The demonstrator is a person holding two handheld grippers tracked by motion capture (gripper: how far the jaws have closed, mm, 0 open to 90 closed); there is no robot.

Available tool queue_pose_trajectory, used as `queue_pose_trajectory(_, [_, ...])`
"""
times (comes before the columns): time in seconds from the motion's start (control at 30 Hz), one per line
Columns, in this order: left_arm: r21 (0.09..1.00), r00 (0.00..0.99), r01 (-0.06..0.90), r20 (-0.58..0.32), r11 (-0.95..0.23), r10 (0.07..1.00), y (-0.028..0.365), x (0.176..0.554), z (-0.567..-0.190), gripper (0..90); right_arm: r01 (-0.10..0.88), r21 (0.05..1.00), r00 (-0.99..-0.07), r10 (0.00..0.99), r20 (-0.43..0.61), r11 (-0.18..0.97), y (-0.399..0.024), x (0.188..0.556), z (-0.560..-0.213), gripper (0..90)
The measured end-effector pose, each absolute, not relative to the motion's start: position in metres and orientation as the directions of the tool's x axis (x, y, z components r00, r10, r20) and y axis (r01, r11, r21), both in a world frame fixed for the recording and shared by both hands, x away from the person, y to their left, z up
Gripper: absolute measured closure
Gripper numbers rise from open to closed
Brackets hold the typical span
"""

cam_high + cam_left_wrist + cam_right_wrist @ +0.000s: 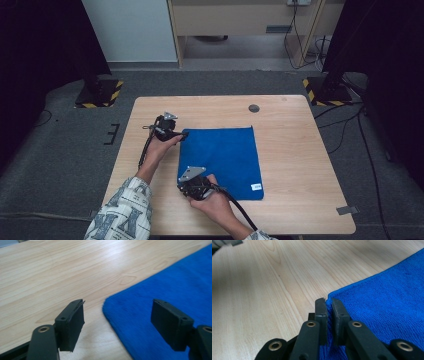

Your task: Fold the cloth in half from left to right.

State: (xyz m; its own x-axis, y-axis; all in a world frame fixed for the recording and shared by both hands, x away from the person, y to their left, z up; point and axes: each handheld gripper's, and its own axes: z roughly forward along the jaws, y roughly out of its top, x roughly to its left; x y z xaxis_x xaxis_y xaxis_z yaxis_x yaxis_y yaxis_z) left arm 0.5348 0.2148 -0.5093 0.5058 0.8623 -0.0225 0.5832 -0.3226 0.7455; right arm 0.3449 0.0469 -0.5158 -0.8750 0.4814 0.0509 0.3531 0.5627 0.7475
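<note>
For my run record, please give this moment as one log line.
right gripper: shut on flat blue terry cloth corner | left gripper: open, straddling another corner | pale wooden table

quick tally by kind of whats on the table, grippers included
blue cloth: 1
white tag on the cloth: 1
left gripper and right gripper: 2
dark round disc in the tabletop: 1
total: 5

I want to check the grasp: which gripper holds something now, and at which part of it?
The right gripper is shut on a near corner of the blue cloth. The left gripper holds nothing; its jaws stand apart around another corner.
</note>
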Motion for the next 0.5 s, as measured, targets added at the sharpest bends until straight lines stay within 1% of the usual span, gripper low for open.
queue_pose_trajectory(0.07, [0.751,0.5,0.582,-0.028,-0.312,0.865,0.216,0.538,-0.514,33.4,0.352,0.75,-0.876,0.48,0.052,0.56,0.047,0.345,-0.515,84.9])
queue_pose_trajectory(0.17, [0.748,0.496,0.583,-0.019,-0.317,0.868,0.216,0.541,-0.521,35.5,0.353,0.746,-0.877,0.478,0.052,0.565,0.049,0.346,-0.515,84.8])
queue_pose_trajectory(0.3, [0.748,0.491,0.58,-0.004,-0.323,0.871,0.215,0.544,-0.527,36.6,0.355,0.745,-0.876,0.479,0.054,0.565,0.051,0.344,-0.516,84.7])
queue_pose_trajectory(0.37, [0.757,0.492,0.573,-0.01,-0.315,0.871,0.214,0.545,-0.53,37.1,0.354,0.744,-0.879,0.473,0.058,0.567,0.051,0.344,-0.517,84.7])
queue_pose_trajectory(0.5, [0.747,0.504,0.576,-0.004,-0.332,0.864,0.21,0.547,-0.536,36.1,0.353,0.743,-0.88,0.472,0.056,0.569,0.05,0.343,-0.519,84.6])
